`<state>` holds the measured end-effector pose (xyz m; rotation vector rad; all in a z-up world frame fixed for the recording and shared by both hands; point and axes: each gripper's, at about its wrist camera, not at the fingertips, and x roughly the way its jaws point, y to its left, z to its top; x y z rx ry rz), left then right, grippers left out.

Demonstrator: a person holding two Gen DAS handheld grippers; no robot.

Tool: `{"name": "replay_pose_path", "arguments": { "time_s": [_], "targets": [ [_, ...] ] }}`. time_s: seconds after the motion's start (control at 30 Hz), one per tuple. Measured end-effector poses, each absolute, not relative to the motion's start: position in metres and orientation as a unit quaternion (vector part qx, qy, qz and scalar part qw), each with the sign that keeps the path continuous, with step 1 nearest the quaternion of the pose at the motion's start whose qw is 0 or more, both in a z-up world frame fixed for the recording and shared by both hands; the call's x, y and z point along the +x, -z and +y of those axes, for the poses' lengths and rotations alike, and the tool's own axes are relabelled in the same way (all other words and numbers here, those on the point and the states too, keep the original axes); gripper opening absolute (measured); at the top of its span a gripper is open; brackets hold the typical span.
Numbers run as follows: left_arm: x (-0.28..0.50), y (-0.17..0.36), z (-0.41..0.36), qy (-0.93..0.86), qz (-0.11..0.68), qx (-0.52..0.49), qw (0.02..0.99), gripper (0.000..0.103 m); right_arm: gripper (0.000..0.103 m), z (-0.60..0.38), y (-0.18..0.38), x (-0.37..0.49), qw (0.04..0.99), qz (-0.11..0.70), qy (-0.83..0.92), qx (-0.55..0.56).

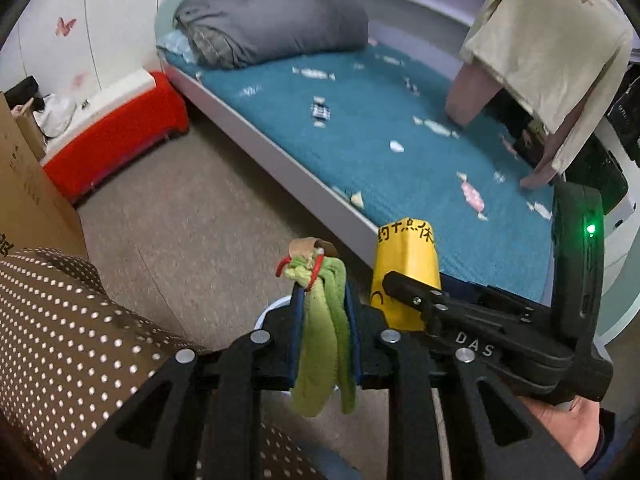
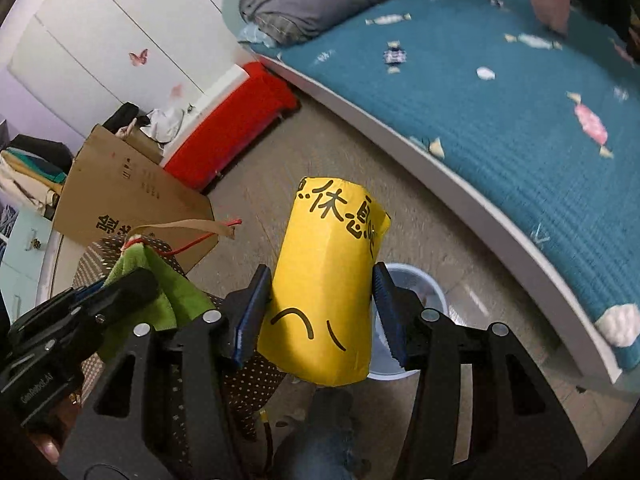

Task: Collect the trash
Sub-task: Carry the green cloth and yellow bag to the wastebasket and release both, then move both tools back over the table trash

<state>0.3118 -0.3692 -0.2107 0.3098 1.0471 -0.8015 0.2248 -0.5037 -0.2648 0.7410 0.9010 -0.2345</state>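
My left gripper (image 1: pixel 324 296) is shut on a limp green cloth item (image 1: pixel 324 344) with a red string and a tan tag; it hangs down between the blue pads. To its right, my right gripper (image 2: pixel 320 308) is shut on a yellow paper cylinder (image 2: pixel 328 280) with black characters, and both pads touch its sides. A light blue bin (image 2: pixel 416 280) stands on the floor right below both grippers, mostly hidden by them. Several candy wrappers, among them a pink one (image 2: pixel 590 124), and a white crumpled wad (image 2: pixel 620 324) lie on the teal bed (image 2: pixel 500 128).
The bed's white frame (image 2: pixel 460 196) runs along the right. A cardboard box (image 2: pixel 132 196) and brown polka-dot fabric (image 1: pixel 80 340) are close on the left, with a red bench (image 2: pixel 232 124) behind. Folded grey bedding (image 1: pixel 272 24) and hanging clothes (image 1: pixel 552 40) are at the back.
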Motion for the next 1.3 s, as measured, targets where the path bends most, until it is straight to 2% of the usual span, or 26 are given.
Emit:
{"name": "replay_pose_path", "arguments": {
  "time_s": [0.07, 0.1, 0.13, 0.2, 0.4, 0.67, 1.0, 1.3],
  "targets": [
    [0.313, 0.216, -0.373, 0.371, 0.49, 0.151, 0.774, 0.05, 0.059, -0.507, 0.276, 0.23, 0.821, 0.429, 0.111, 0.36],
    [0.313, 0.219, -0.376, 0.365, 0.491, 0.16, 0.774, 0.077, 0.064, -0.507, 0.279, 0.231, 0.818, 0.43, 0.112, 0.365],
    [0.314, 0.218, -0.376, 0.359, 0.487, 0.165, 0.779, 0.086, 0.067, -0.51, 0.288, 0.232, 0.81, 0.434, 0.109, 0.378],
    [0.312, 0.215, -0.372, 0.353, 0.476, 0.168, 0.788, 0.086, 0.085, -0.515, 0.3, 0.231, 0.797, 0.435, 0.106, 0.405],
    [0.304, 0.199, -0.359, 0.336, 0.459, 0.155, 0.808, 0.088, 0.097, -0.512, 0.306, 0.213, 0.789, 0.436, 0.122, 0.416],
    [0.271, 0.17, -0.33, 0.321, 0.415, 0.153, 0.837, 0.09, 0.097, -0.491, 0.259, 0.186, 0.818, 0.414, 0.16, 0.365],
    [0.223, 0.108, -0.277, 0.308, 0.349, 0.13, 0.875, 0.092, 0.097, -0.449, 0.157, 0.15, 0.871, 0.351, 0.192, 0.286],
    [0.189, 0.071, -0.219, 0.283, 0.304, 0.108, 0.903, 0.094, 0.097, -0.386, 0.079, 0.121, 0.914, 0.295, 0.145, 0.237]
  ]
}}
